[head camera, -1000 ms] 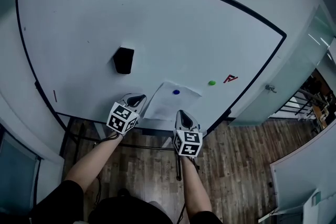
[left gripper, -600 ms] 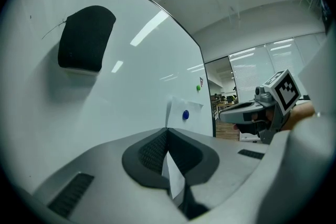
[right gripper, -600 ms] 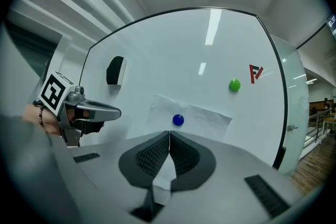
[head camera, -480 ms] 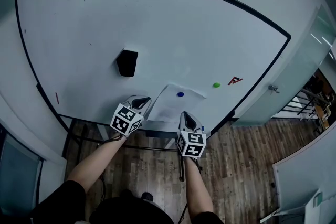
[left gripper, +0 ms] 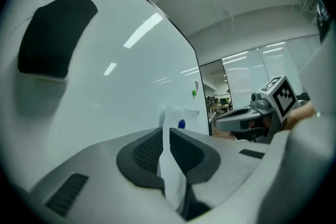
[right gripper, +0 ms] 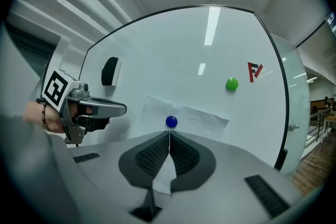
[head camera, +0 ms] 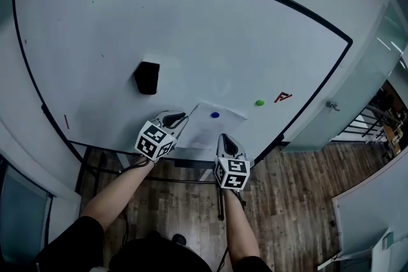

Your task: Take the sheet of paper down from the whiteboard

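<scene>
Head view: The sheet of paper [head camera: 205, 129] hangs low on the whiteboard [head camera: 191, 28], pinned near its top edge by a blue magnet [head camera: 215, 115]. The left gripper [head camera: 178, 118] is at the sheet's left edge. The right gripper [head camera: 223, 137] is at its lower right edge, just below the blue magnet. A green magnet [head camera: 259, 102] and a red mark [head camera: 281, 97] sit right of the right gripper. A black eraser [head camera: 147, 77] sits up and left of the left gripper. Both forearms reach in from the bottom of the frame.

Left gripper view: The jaws are clenched on the sheet of paper [left gripper: 172, 178]. The sheet runs as a thin white strip between the two dark pads and out past the tips. The blue magnet [left gripper: 181, 124] is just beyond the tips, on the sheet. The eraser [left gripper: 55, 36] is far up to the left. The right gripper [left gripper: 220, 122] is to the right, level with these jaws.

Right gripper view: The jaws are pressed together on the sheet's lower edge, with a white wedge of paper [right gripper: 167, 170] showing between the pads. The blue magnet [right gripper: 171, 121] is directly ahead of the tips. The green magnet [right gripper: 231, 83] is up and to the right. The left gripper [right gripper: 118, 109] is to the left, beside the sheet's edge.
</scene>
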Demonstrator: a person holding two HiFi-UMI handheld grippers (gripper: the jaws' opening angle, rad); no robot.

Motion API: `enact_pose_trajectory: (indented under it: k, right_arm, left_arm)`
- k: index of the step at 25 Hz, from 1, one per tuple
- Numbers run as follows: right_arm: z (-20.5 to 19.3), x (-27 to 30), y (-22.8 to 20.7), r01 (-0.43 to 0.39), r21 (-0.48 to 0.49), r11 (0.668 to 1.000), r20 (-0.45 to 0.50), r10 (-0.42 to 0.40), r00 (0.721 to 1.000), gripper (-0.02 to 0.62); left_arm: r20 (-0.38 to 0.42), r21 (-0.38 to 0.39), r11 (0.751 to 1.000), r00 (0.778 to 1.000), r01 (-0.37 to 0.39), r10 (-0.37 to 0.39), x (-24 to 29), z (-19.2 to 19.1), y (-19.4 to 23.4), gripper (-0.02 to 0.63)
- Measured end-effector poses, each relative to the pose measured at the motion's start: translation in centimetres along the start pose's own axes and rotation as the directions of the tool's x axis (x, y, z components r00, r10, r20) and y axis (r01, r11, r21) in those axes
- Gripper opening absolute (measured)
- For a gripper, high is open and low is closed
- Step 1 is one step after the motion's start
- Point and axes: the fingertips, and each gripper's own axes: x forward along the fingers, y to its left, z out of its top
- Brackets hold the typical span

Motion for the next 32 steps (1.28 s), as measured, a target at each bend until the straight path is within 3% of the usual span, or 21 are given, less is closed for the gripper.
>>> enact_pose_trajectory:
  k: [3,6,10,17,23,32]
  right_arm:
    - [0.3,0.4,-0.5,-0.008,0.001,1.0,0.006,0.008,1.0,0.025]
    - [0.2,0.9,-1.1,-0.011,-0.004,1.0,0.002,0.011,1.0,0.025]
    - [0.5,1.5,-1.6,-0.019,-0.001,1.0,0.01,0.019,1.0,0.025]
    - [0.4,2.4,-2.8,-0.029,-0.005,1.0,0.008,0.03,1.0,0.025]
    - [0.2,3.2,-3.6,-0.033,-0.005,0.999,0.006,0.033,0.999,0.025]
    - [0.8,4.6,-2.5,-0.043,-0.025,0.999,0.021,0.043,0.999,0.026]
  left_arm:
    - [0.007,0.01,1.0,1.0,0.011,-0.011,1.2,0.4,-0.3,0.023]
    - [-0.001,0.013,1.0,1.0,0.028,-0.028,2.4,0.6,-0.5,0.102]
    - [-0.017,0.028,0.999,0.999,0.044,-0.044,3.9,0.7,-0.7,0.109]
    - [-0.035,0.059,0.998,0.999,0.033,-0.031,5.6,0.7,-0.8,0.108]
    - [-0.037,0.067,0.998,0.999,0.013,-0.011,5.8,0.7,0.0,0.031]
    - [-0.024,0.024,1.0,1.0,0.018,-0.017,5.5,0.8,0.2,0.02]
